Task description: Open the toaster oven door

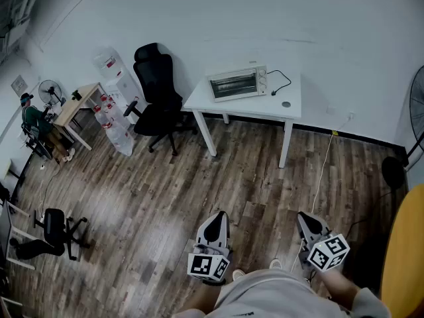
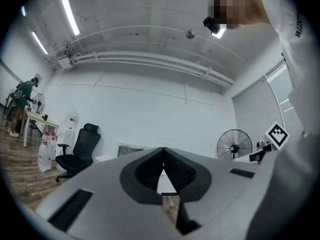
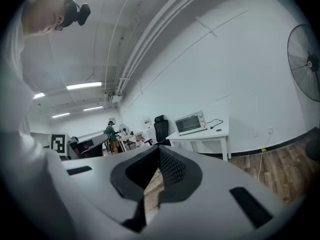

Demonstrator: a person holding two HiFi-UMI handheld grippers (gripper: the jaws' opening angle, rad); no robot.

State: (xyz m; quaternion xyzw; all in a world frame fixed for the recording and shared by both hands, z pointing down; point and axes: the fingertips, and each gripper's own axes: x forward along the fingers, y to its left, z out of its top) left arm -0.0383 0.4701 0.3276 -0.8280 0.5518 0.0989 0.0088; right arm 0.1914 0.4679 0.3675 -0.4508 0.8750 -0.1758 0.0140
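Observation:
The silver toaster oven (image 1: 237, 83) stands on a white table (image 1: 255, 106) against the far wall, its glass door closed. It also shows small in the left gripper view (image 2: 129, 149) and in the right gripper view (image 3: 190, 123). Both grippers hang low near my body, far from the oven, over the wooden floor. My left gripper (image 1: 215, 218) is shut with nothing between its jaws, its tips meeting (image 2: 163, 154). My right gripper (image 1: 306, 218) is likewise shut and empty (image 3: 159, 151).
A black office chair (image 1: 158, 91) stands left of the table, with a water dispenser (image 1: 114, 71) and a wooden desk (image 1: 79, 101) beyond it. A person (image 1: 33, 121) stands at far left. A standing fan (image 1: 417, 98) is at right. A cable (image 1: 324, 164) trails across the floor.

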